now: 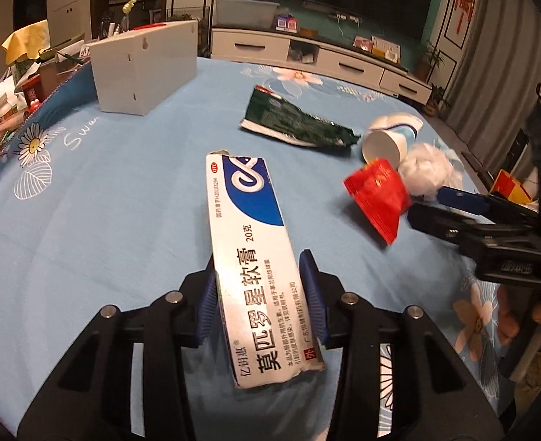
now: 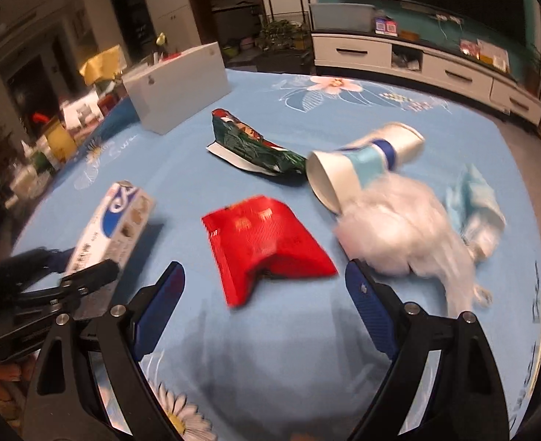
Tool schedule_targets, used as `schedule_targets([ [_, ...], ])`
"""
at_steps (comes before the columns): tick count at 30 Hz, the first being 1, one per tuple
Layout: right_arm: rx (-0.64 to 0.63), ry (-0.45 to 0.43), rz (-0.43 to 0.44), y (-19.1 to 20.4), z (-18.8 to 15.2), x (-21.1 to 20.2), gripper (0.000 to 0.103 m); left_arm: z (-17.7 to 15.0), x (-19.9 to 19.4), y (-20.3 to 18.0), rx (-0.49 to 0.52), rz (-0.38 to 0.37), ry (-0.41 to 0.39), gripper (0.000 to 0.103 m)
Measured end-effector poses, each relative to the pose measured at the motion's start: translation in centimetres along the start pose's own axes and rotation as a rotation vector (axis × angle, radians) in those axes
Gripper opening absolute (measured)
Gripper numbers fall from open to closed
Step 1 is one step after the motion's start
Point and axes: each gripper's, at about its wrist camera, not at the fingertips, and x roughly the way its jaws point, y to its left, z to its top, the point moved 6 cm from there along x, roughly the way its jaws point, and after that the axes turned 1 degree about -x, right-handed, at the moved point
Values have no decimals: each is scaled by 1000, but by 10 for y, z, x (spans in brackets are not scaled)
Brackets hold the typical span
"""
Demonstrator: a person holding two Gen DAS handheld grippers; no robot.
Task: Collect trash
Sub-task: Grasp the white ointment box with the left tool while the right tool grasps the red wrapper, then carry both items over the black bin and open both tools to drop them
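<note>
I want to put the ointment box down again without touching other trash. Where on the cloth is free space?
Bare cloth lies between the white bin and the ointment box, left of the green wrapper. It is crowded on the right: red packet, paper cup and white wad bunch together beside the right claw.

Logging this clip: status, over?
Left gripper shut on ointment box. Right gripper open, facing red packet. White bin unobstructed.
</note>
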Motion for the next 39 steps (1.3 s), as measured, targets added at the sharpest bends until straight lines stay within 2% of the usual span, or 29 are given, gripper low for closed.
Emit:
schedule_targets([
  [7,-49,48,-36,1,4,31,87,2,6,6,-27,-24,3,43],
  [8,-51,50,-29,1,3,33,78,0,7,6,-28,-27,7,43],
  [10,-51,56,-35,2,1,34,68,0,9,6,-30,-33,9,43],
  [11,-57,50,-48,1,1,33,60,0,10,5,-30,-35,11,43],
  [18,-2,25,-32,-2,-3,13,37,-1,8,-4,-16,-54,9,43],
  [26,68,-29,-8,0,-19,-41,33,0,-8,-27,28,-75,-11,43],
  [39,170,-99,-69,-27,-53,-115,33,-4,-42,-74,119,-120,-47,43],
])
